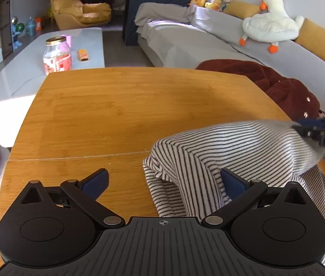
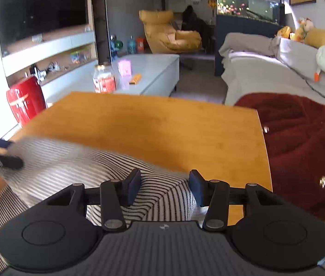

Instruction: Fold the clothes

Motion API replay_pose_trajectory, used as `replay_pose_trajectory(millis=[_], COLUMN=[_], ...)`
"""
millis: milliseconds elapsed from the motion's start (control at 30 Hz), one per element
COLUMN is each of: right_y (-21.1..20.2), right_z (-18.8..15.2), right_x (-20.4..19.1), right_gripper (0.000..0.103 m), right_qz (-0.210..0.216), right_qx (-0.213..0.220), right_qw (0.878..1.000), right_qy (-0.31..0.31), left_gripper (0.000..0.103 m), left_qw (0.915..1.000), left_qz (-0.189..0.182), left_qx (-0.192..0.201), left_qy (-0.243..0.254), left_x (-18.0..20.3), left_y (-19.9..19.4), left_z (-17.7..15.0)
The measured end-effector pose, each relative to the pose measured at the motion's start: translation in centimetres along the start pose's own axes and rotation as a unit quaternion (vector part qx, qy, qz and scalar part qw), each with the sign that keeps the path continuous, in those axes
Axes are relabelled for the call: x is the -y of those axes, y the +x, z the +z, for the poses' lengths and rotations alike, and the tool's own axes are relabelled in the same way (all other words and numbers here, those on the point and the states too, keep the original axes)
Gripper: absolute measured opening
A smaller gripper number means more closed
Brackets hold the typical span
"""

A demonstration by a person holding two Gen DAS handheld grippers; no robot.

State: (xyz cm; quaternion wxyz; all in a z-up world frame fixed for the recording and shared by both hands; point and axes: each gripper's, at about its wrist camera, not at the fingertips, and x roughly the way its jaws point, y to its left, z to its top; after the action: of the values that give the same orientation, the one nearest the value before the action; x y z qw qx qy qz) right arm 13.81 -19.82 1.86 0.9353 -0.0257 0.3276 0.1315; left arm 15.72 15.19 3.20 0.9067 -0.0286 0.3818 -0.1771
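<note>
A black-and-white striped garment [image 1: 231,147] lies bunched on the near right part of the wooden table [image 1: 116,105]. My left gripper [image 1: 163,181] stands wide open at the garment's left edge, and a fold hides part of its right finger [image 1: 231,184]. In the right wrist view the same striped garment [image 2: 70,161] spreads to the left. My right gripper [image 2: 164,188] is open, with striped cloth lying between its pads and not pinched. Each gripper shows blurred at the edge of the other's view: the right gripper [image 1: 307,131] and the left gripper [image 2: 3,154].
A dark red fleece garment [image 2: 300,138] lies on the grey sofa [image 1: 208,43] just past the table's right edge. Beyond the table's far edge stands a white coffee table [image 1: 24,69] with a jar [image 1: 57,55]. A white goose plush [image 1: 270,23] sits on the sofa.
</note>
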Motion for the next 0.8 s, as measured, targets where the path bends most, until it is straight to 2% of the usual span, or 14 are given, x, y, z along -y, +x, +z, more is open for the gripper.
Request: replay_pose_trajectory(millis=[33,133,267,300,333,367,400,433,467,533,600,700,733,800], right_y=[-0.1,-1.6,-2.9,-2.8,-2.2,-1.7,-1.1,-0.6,0.1,1.6,3.7,6.3,6.3,6.3], right_z=[-0.6,-1.3,-1.8,-2.0,-2.3,-2.5,-2.7,-2.8,-2.6,-2.1,-0.5,2.3,3.2,4.9], right_x=[0.3,1.6,3.1,3.4,3.5,3.7,3.6,3.5,3.2,2.7,2.7,2.9,3.0,3.3], right_gripper=[0.059,0.064,0.080,0.082,0.082,0.082,0.081,0.072,0.063,0.055,0.050,0.038,0.035,0.034], right_qz=[0.001,0.015,0.049,0.060,0.073,0.085,0.094,0.102,0.101,0.098,0.091,0.083,0.086,0.094], right_qx=[-0.007,-0.002,-0.003,-0.008,-0.016,-0.022,-0.022,-0.022,-0.017,-0.006,0.001,0.014,0.025,0.046], right_qw=[1.000,0.998,0.991,0.989,0.986,0.982,0.980,0.978,0.979,0.980,0.981,0.983,0.982,0.981], right_qy=[0.006,0.055,0.122,0.137,0.152,0.165,0.175,0.182,0.179,0.173,0.170,0.163,0.164,0.163], left_gripper=[0.103,0.103,0.102,0.102,0.099,0.091,0.086,0.078,0.078,0.077,0.073,0.058,0.055,0.054], left_qw=[0.9999,0.9968,0.9853,0.9821,0.9788,0.9768,0.9751,0.9733,0.9711,0.9680,0.9723,0.9813,0.9817,0.9812], left_qz=[-0.008,-0.049,-0.105,-0.117,-0.128,-0.132,-0.135,-0.138,-0.142,-0.147,-0.129,-0.092,-0.088,-0.087], left_qx=[0.000,0.003,-0.012,-0.019,-0.027,-0.032,-0.036,-0.040,-0.041,-0.040,-0.032,-0.013,-0.007,0.004], left_qy=[-0.013,-0.063,-0.134,-0.146,-0.158,-0.165,-0.172,-0.179,-0.187,-0.199,-0.193,-0.169,-0.169,-0.172], left_x=[-0.2,-1.0,-1.5,-1.4,-1.4,-1.3,-1.3,-1.2,-1.4,-1.6,-1.5,-1.8,-2.1,-2.3], left_y=[-0.5,-1.6,-0.4,0.5,1.4,2.2,2.9,3.6,4.2,5.2,6.1,7.1,7.2,6.6], left_z=[0.1,0.4,0.7,0.6,0.6,0.5,0.5,0.5,0.7,1.2,2.5,5.7,6.4,7.5])
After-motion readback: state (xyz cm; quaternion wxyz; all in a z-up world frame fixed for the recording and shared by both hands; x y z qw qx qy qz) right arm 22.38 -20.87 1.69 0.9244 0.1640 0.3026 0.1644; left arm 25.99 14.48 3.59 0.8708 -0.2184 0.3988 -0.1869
